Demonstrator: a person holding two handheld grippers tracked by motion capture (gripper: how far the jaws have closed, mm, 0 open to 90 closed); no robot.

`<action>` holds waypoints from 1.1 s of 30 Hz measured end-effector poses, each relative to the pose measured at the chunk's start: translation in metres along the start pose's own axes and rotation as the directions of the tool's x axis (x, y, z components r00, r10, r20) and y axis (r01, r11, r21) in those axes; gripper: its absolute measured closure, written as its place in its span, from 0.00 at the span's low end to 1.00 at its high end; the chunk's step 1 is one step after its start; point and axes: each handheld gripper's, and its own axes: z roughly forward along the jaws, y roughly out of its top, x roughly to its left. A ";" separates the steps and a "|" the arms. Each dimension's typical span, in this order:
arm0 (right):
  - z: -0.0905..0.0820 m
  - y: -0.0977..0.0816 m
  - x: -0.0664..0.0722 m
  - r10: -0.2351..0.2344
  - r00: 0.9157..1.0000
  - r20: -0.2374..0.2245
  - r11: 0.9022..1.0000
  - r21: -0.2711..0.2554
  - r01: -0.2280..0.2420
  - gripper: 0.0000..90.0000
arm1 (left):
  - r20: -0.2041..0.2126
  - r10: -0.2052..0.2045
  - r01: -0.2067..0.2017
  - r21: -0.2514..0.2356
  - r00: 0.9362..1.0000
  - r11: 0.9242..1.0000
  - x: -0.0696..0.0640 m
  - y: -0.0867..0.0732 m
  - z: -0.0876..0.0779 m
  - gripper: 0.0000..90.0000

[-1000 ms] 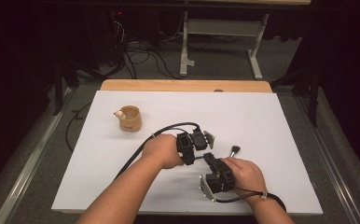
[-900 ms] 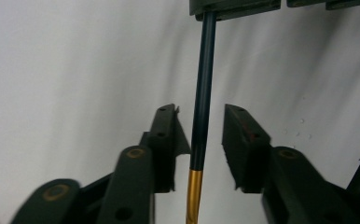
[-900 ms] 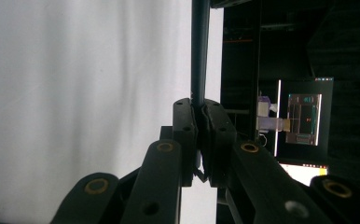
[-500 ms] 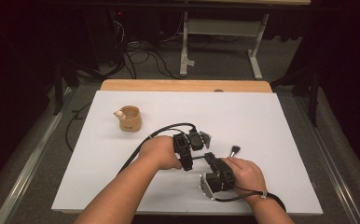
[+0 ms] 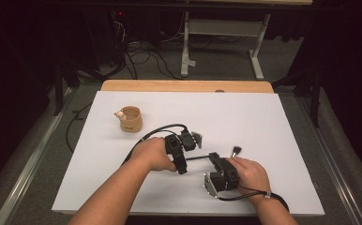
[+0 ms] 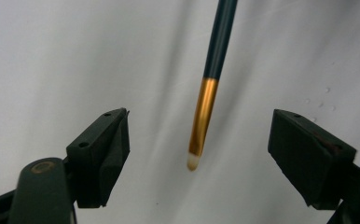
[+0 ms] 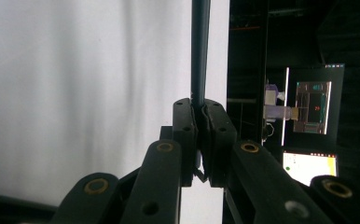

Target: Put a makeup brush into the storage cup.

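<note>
Two grippers meet above the white table (image 5: 273,122). The right gripper (image 7: 200,116) is clamped on the dark brush (image 6: 205,102). The left gripper (image 6: 197,154) has just been opening; the brush's gold end hangs between its wide jaws, touching neither.

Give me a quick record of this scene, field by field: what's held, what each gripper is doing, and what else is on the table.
held item: thin dark brush with a gold ferrule
right gripper: shut on the brush handle
left gripper: open, jaws just been opening, gold end of the brush between them untouched
other item: tan cup at the far left of the white table
</note>
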 end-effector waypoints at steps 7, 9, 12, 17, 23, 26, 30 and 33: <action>0.000 -0.006 -0.005 -0.031 0.999 -0.006 0.999 0.006 0.031 0.97 | 0.015 -0.042 0.043 -0.006 0.999 0.999 0.008 -0.018 0.007 0.21; 0.000 -0.006 -0.006 -0.031 1.000 0.001 1.000 0.005 0.031 0.97 | 0.022 -0.053 0.053 -0.010 0.998 0.999 0.010 -0.024 0.009 0.21; -0.001 -0.008 -0.006 -0.015 1.000 0.001 1.000 0.016 0.015 0.97 | 0.023 -0.069 0.069 -0.009 0.997 0.998 0.014 -0.032 0.012 0.21; 0.000 -0.009 -0.007 -0.020 1.000 0.005 1.000 0.011 0.020 0.97 | 0.034 -0.120 0.121 -0.025 0.992 0.992 0.020 -0.048 0.018 0.21; -0.001 -0.010 -0.006 -0.010 1.000 0.002 1.000 0.021 0.010 0.97 | 0.040 -0.184 0.186 -0.065 0.982 0.980 0.027 -0.069 0.025 0.19; 0.000 -0.011 -0.007 -0.010 1.000 0.007 1.000 0.013 0.010 0.97 | 0.036 -0.224 0.226 -0.098 0.974 0.969 0.031 -0.080 0.027 0.18; -0.001 -0.010 -0.007 0.004 1.000 0.008 1.000 0.019 -0.004 0.97 | 0.032 -0.262 0.264 -0.143 0.964 0.954 0.034 -0.094 0.027 0.17; 0.000 -0.011 -0.007 0.009 1.000 0.008 1.000 0.019 -0.009 0.97 | 0.044 -0.297 0.300 -0.186 0.954 0.935 0.037 -0.104 0.027 0.16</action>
